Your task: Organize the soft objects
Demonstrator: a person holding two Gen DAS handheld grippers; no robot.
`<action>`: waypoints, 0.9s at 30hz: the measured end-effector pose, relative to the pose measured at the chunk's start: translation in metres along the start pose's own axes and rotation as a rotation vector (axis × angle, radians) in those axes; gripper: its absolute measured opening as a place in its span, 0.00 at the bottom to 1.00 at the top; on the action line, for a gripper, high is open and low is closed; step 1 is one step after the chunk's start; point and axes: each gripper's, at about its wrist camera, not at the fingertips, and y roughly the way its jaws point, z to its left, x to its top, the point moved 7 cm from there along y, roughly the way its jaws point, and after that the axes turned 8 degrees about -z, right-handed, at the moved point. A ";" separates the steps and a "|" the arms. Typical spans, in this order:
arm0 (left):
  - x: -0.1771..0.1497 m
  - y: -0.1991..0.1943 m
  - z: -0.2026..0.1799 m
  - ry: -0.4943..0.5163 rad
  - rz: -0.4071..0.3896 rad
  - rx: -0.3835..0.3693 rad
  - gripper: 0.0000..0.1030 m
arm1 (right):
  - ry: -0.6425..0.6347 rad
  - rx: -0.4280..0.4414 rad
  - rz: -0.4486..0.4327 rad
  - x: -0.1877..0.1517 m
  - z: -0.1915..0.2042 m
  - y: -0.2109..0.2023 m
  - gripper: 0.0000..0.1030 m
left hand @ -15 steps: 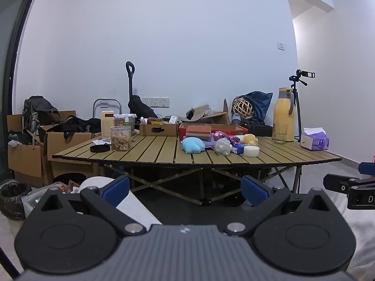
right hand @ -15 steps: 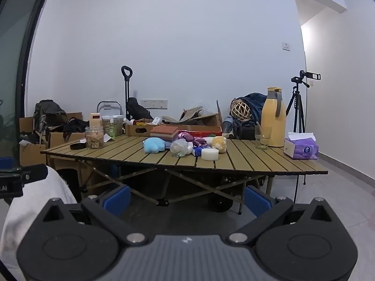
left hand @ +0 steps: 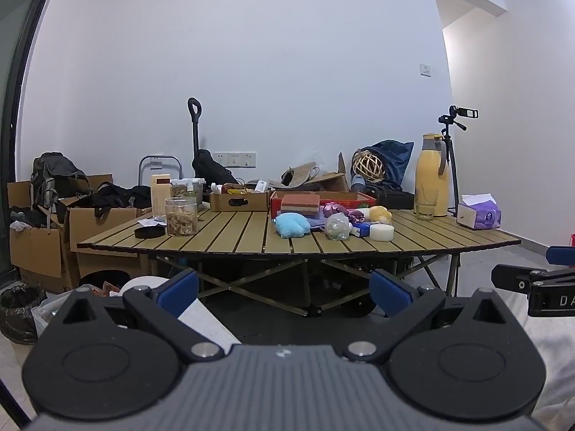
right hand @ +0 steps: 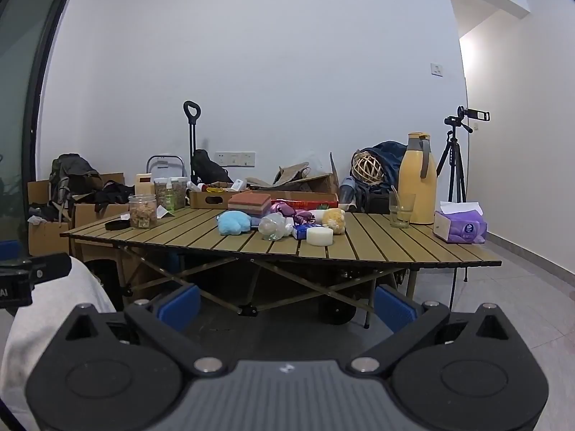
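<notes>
White-walled room, slatted folding surface (left hand: pixel 230 231) standing well off from both cameras, clutter of boxes and bags behind it.

Soft objects sit bunched near the middle of the surface, toward its near edge: blue plush (left hand: pixel 291 224) at the left of the bunch, crumpled clear bag (left hand: pixel 337 226) beside it, white round sponge (left hand: pixel 381 232) at the right near corner, yellow puff (left hand: pixel 380 213) just behind that, purple fabric bits (left hand: pixel 336 210) further back. A stack of folded cloths (left hand: pixel 300 203) lies at the far side against a red tray (left hand: pixel 355 199).

Outward: open jar of snacks (left hand: pixel 181 215) with its black lid (left hand: pixel 149 232) to the left; yellow jug (left hand: pixel 431 174), glass (left hand: pixel 425 204) and tissue box (left hand: pixel 479 215) to the right.

Left tongs (left hand: pixel 284 289) spread wide, nothing between them. Right tongs (right hand: pixel 287 303) likewise spread and empty. Both hang low, short of the surface's near edge.

Step in hand, as I judge it: approach only; nothing sorted yet. Next move calls for closing in and rising above the surface, then picking one item at the bunch's edge, the blue plush or the sponge, so neighbours are not dragged along.
</notes>
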 end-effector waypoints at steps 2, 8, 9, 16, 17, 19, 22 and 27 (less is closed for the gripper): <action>0.001 0.003 0.000 0.002 0.001 -0.001 1.00 | -0.008 0.018 -0.008 0.007 -0.016 -0.016 1.00; 0.002 0.001 -0.001 0.005 0.002 -0.004 1.00 | -0.005 0.018 -0.003 0.007 -0.017 -0.014 1.00; 0.001 0.001 -0.001 0.005 0.002 -0.006 1.00 | -0.004 0.018 0.001 0.007 -0.018 -0.013 1.00; 0.001 0.001 0.000 0.008 0.001 -0.009 1.00 | -0.005 0.019 0.001 0.006 -0.016 -0.014 1.00; 0.001 0.001 0.000 0.008 0.002 -0.010 1.00 | -0.005 0.019 0.003 0.006 -0.016 -0.013 1.00; 0.002 0.001 0.000 0.007 0.001 -0.009 1.00 | -0.007 0.020 0.003 0.006 -0.014 -0.013 1.00; 0.002 0.001 -0.001 0.008 0.001 -0.009 1.00 | -0.007 0.020 0.001 0.006 -0.014 -0.013 1.00; 0.002 0.001 -0.001 0.007 0.001 -0.009 1.00 | -0.008 0.025 -0.008 0.006 -0.011 -0.014 1.00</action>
